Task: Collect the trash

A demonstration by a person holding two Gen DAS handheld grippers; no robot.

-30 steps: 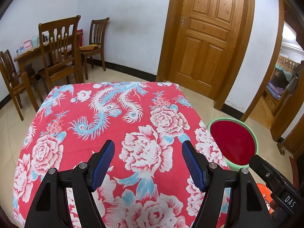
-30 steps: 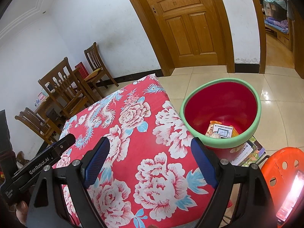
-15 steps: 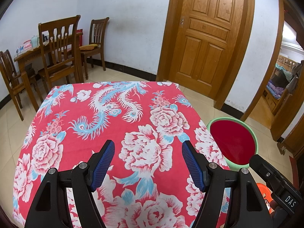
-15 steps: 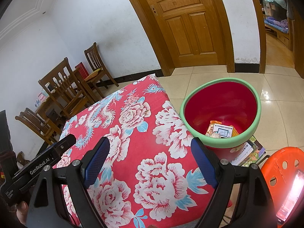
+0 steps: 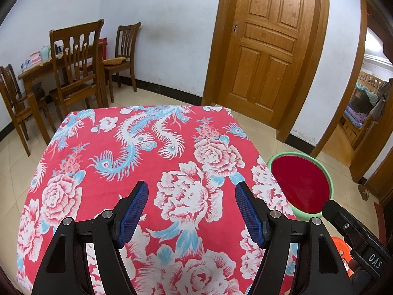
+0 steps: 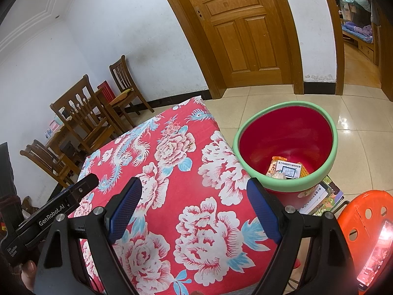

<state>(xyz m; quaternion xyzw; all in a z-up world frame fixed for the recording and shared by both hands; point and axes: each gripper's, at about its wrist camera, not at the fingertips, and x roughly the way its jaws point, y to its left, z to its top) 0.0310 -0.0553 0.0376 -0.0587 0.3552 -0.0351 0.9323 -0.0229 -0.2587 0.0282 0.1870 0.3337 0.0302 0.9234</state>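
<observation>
Floral cloth-covered counter (image 5: 172, 147), no litter seen on it.

Both the left claw (image 5: 191, 211) and right claw (image 6: 194, 211) are held spread and empty above the soft printed fabric; beyond, crinkled wrappers (image 6: 286, 169) are seen lying inside the round, smooth red bin (image 6: 287, 135), so collection appears largely finished.

Even, bright indoor light, sharp focus, glare on floor tiles (image 6: 353, 120) (right wrist view), strong fisheye bending, dark corners

A closed wooden door (image 5: 266, 49) is set in a white wall (image 5: 167, 24). Left of the door, 3 wooden chairs (image 5: 76, 66) are ranged around a table (image 5: 36, 70); beige tiles (image 6: 368, 147) are laid below.
</observation>
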